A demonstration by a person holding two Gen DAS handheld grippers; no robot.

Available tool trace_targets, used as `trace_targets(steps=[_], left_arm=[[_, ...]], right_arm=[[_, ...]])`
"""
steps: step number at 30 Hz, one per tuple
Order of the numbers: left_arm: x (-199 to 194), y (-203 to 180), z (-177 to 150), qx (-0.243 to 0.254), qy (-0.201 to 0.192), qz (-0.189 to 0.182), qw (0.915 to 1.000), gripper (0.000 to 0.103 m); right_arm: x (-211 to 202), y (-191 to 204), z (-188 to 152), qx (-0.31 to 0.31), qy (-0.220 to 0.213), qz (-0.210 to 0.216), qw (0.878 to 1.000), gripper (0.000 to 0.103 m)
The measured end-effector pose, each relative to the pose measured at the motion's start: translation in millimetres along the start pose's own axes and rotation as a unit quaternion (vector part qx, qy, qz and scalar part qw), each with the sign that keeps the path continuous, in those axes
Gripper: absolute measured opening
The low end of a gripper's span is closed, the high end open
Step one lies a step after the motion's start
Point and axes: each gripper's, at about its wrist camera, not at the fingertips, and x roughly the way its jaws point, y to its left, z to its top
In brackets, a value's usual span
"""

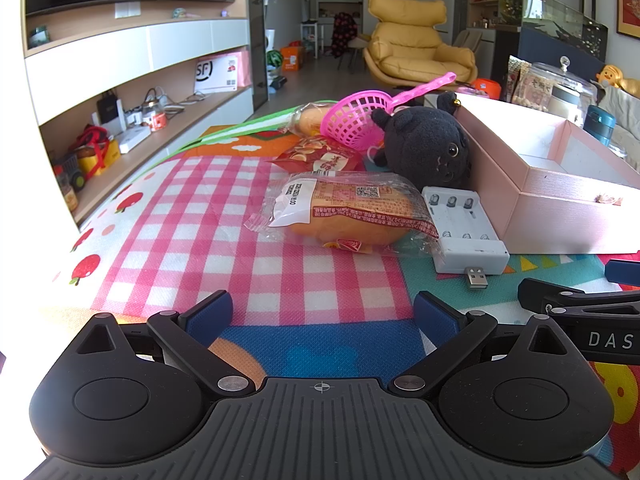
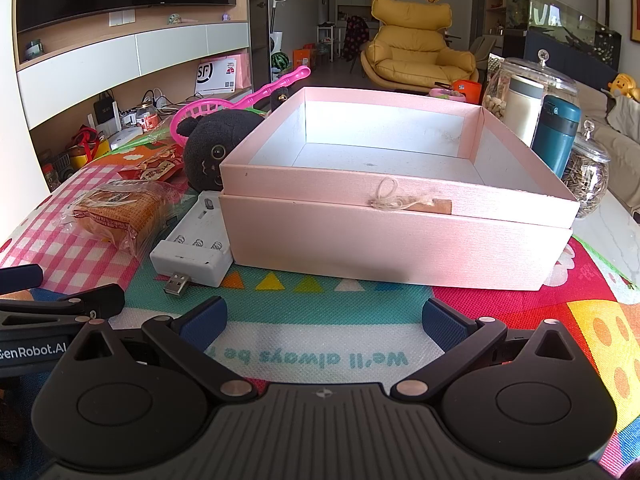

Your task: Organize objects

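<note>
An open pink box (image 2: pixel 396 240) (image 1: pixel 560 216) stands on the colourful mat, its inside bare. Left of it lie a white battery charger (image 1: pixel 464 236) (image 2: pixel 192 244) with a USB plug, a wrapped bread bun (image 1: pixel 344 216) (image 2: pixel 116 216), a red snack packet (image 1: pixel 324 158) (image 2: pixel 156 166), a black plush cat (image 1: pixel 428 146) (image 2: pixel 212 148), a pink plastic scoop (image 1: pixel 356 120) (image 2: pixel 244 98) and a second wrapped bun (image 1: pixel 308 120). My left gripper (image 1: pixel 322 312) is open over the checked cloth, short of the bun. My right gripper (image 2: pixel 324 316) is open in front of the box. Both hold nothing.
Glass jars (image 2: pixel 588 172), a white cup (image 2: pixel 524 108) and a teal flask (image 2: pixel 558 136) stand right of the box. A shelf unit (image 1: pixel 132 92) runs along the left and a yellow armchair (image 1: pixel 416 48) sits behind. The other gripper (image 1: pixel 580 308) shows at the right edge.
</note>
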Motion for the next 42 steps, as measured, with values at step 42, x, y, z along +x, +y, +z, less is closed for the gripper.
trace_targets(steps=[42], left_arm=[[2.2,1.7,2.0,0.003,0.0,0.001,1.0,0.101]], right_arm=[[2.1,-3.2,7.3,-0.004,0.017,0.01,1.0,0.103]])
